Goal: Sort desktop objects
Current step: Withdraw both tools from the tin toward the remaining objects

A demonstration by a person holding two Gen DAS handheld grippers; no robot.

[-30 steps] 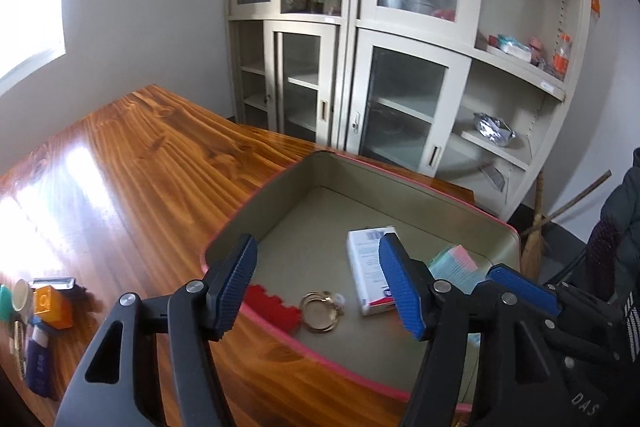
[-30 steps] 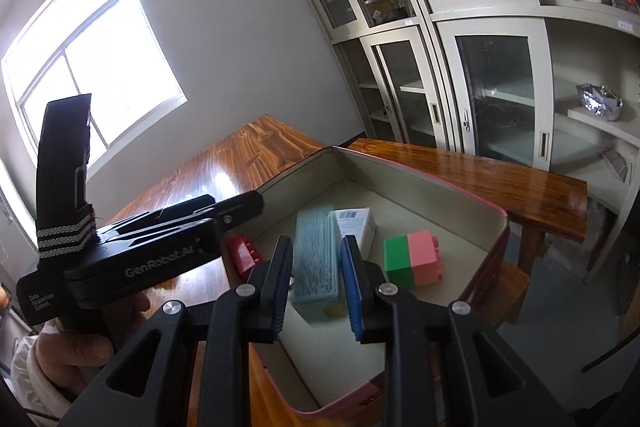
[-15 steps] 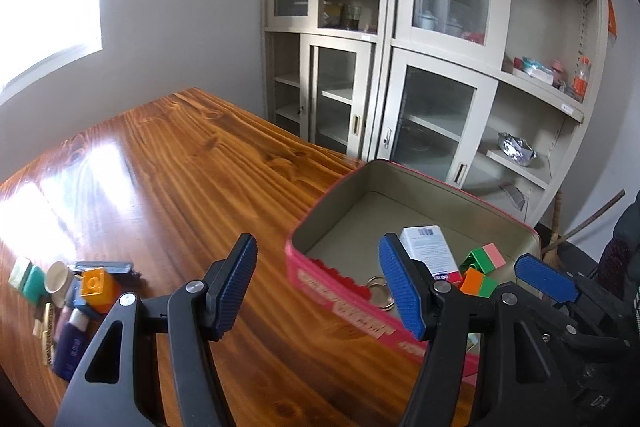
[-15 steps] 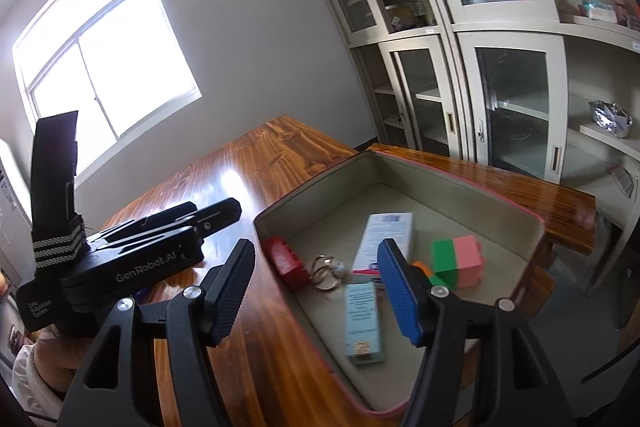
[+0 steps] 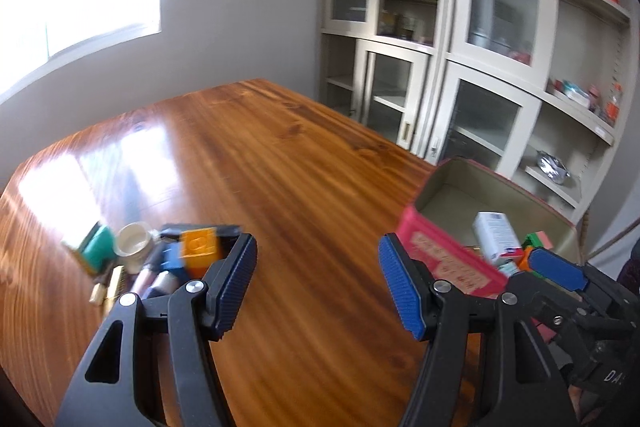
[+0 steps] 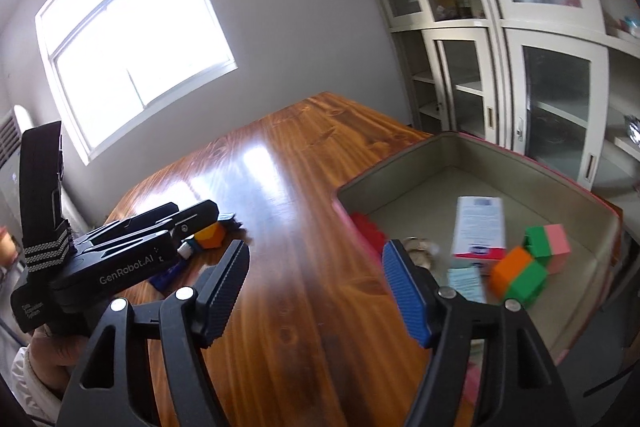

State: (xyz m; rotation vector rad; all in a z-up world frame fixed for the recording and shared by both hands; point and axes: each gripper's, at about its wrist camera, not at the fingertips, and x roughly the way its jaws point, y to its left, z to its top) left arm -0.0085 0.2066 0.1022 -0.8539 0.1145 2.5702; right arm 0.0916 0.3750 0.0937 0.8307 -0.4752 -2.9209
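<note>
Left tool [image 5: 316,287]: released, nothing between the 2 pads; bare counter [image 5: 248,155] seen through the gap.
Right tool [image 6: 314,291]: released and empty; its jaws have just been opening, and no item lies between them now.
Unsorted pile [image 5: 156,255]: on the counter, to the left of and just beyond the left tool's left pad. An orange block [image 5: 198,245], a white cap or small cup [image 5: 134,241], a green item [image 5: 98,247], a blue item and some slim tubes are made out; blur hides finer detail.
Box [image 6: 480,163]: pink outside, grey-beige inside, on the counter's right side, ahead of the right tool.
Box contents: a white carton [image 6: 478,227], a pale blue packet [image 6: 466,281], an orange-and-green block [image 6: 518,275], a green-and-pink block [image 6: 548,243], a red piece [image 6: 368,229] and a metal ring [image 6: 418,247].
Key relation: the pile lies left of both tools, the box right. The left tool is judged much the nearer to the pile; the right tool is nearer to the box.
Long axis: the tubes seem to run roughly toward the camera; this cannot be told for certain.
Step in hand (judgement): a return from the box toward the pile for another pick.
Writing: "GenRobot.AI" is read on the left tool's body in the right wrist view. "DA" is partly seen on the right tool in the left wrist view. The print on the box and carton is illegible.
</note>
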